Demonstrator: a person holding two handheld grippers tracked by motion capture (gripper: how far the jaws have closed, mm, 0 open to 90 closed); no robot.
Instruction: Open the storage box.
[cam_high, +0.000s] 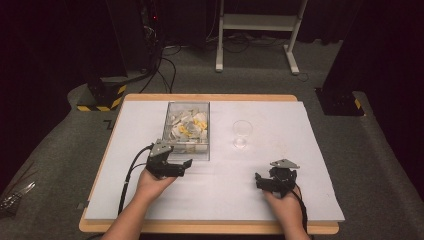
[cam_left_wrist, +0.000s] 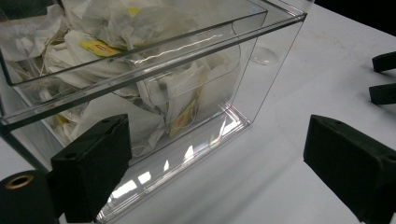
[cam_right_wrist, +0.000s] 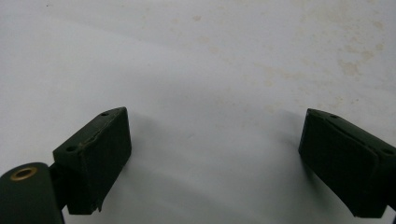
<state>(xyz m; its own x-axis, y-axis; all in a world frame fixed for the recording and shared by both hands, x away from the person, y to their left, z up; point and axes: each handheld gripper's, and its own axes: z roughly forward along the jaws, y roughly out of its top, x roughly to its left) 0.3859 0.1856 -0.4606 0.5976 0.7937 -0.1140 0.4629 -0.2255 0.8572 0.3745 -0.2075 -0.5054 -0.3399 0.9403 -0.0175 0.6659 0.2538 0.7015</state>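
On white table, left gripper (cam_high: 186, 165) gapes empty beside clear box (cam_high: 187, 150)

So here's the tally of what's sitting on the table (cam_high: 300, 200): one clear plastic box (cam_high: 187, 131), and it's holding a heap of tea bags (cam_left_wrist: 140, 88), too jumbled together to count properly, though a few yellow tags are poking out. One empty drinking glass (cam_high: 242, 134) is standing beside the box. Two hands are coming in, each gripping one tool, so that's two grippers: the left gripper (cam_high: 186, 166) and the right gripper (cam_high: 260, 181).
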